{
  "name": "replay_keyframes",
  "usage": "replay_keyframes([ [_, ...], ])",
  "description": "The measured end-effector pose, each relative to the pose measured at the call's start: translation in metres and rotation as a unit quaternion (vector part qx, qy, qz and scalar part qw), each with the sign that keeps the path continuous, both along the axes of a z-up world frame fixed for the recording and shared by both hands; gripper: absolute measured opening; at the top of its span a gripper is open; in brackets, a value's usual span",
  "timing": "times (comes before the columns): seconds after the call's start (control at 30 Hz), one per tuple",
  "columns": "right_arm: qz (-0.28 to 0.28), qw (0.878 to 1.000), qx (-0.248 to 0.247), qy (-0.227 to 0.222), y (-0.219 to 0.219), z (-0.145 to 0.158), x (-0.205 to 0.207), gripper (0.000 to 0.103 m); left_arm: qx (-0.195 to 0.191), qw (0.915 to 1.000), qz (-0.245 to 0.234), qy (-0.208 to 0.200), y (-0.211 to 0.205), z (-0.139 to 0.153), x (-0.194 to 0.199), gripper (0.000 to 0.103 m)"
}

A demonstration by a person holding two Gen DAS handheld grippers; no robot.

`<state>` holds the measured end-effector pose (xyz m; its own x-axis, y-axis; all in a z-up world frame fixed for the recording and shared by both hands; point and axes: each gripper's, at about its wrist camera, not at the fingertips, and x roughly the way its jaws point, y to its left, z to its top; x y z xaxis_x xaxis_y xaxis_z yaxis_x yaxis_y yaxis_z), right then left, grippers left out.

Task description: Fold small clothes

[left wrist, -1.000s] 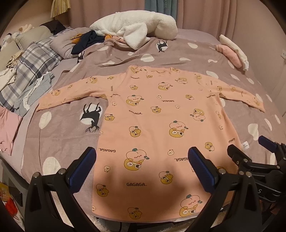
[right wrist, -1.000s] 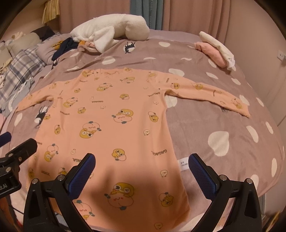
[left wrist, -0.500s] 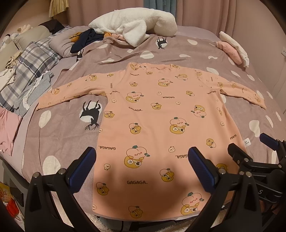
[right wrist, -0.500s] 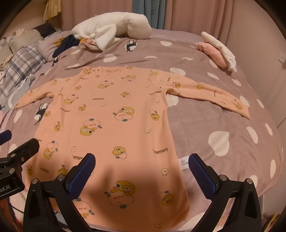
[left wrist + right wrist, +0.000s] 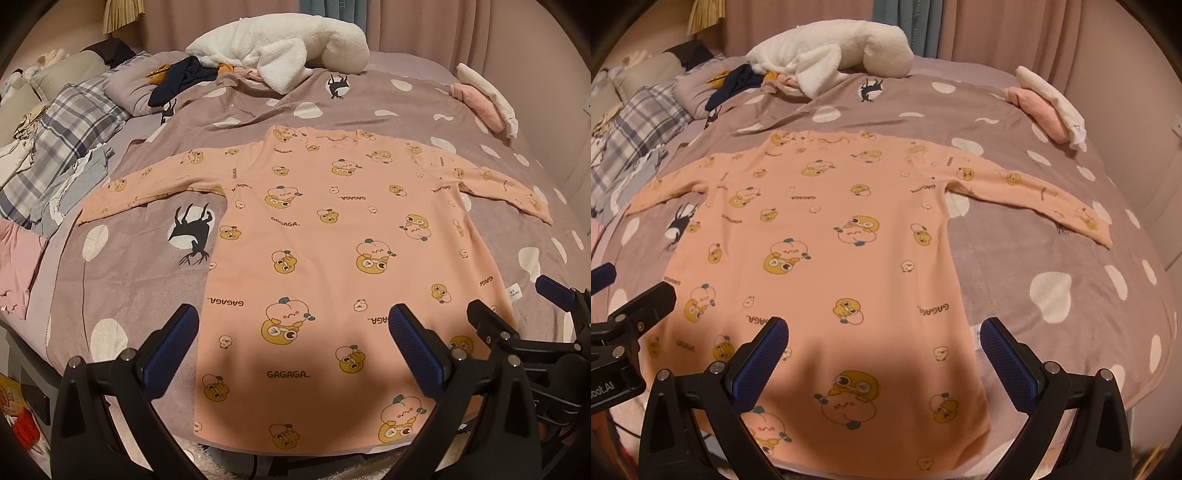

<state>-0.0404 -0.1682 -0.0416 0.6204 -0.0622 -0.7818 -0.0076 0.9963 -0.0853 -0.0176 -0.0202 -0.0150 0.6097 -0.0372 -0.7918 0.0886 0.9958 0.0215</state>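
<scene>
A peach long-sleeved child's top (image 5: 332, 236) with cartoon prints lies flat on the bed, both sleeves spread out, hem toward me; it also shows in the right wrist view (image 5: 827, 258). My left gripper (image 5: 291, 347) is open and empty, held above the hem. My right gripper (image 5: 882, 354) is open and empty above the hem's right part; it also shows at the right edge of the left wrist view (image 5: 517, 314). The left gripper shows at the left edge of the right wrist view (image 5: 613, 295).
The bed has a mauve spotted cover (image 5: 140, 280). A white fluffy blanket (image 5: 284, 55) and dark clothes (image 5: 181, 79) lie at the far side. Folded pink and white items (image 5: 1049, 107) sit far right. Plaid bedding (image 5: 62, 140) and a pink cloth (image 5: 18, 266) lie left.
Both grippers have drawn back and risen slightly, so the top sits a little farther away in both views. The top has not moved. Both grippers stay open.
</scene>
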Motion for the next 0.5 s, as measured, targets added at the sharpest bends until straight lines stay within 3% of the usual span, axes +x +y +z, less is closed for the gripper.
replay_keyframes([
  [0.5, 0.004, 1.000, -0.006, 0.006, 0.0029, -0.0021, -0.0002, 0.103, 0.008, 1.0000, -0.002, 0.004, -0.0009, -0.0019, -0.0018, 0.103],
])
